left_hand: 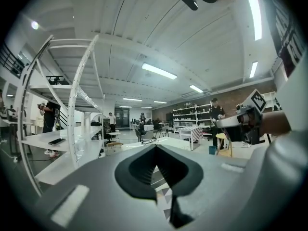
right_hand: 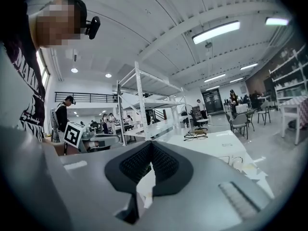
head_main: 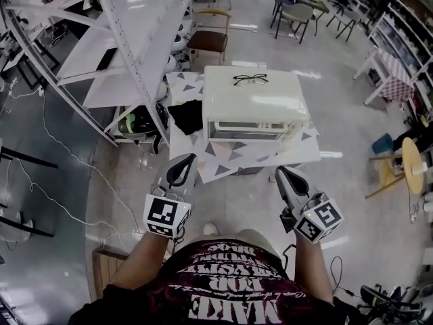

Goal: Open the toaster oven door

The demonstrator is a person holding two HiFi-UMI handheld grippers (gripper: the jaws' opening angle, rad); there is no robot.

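Toaster oven (head_main: 252,100), white, sat on a small table (head_main: 301,152) with a triangle-patterned cover, straight ahead of the person. Its door (head_main: 245,130) faced them and looked shut. Glasses (head_main: 250,80) lay on its top. The left gripper (head_main: 188,160) hung near the table's front left edge, jaws together with nothing between them. The right gripper (head_main: 281,172) hung just off the front right edge, jaws likewise together and empty. Neither touched the oven. A white rack (head_main: 128,46) stood to the left, and a chair (head_main: 208,39) stood beyond the table.
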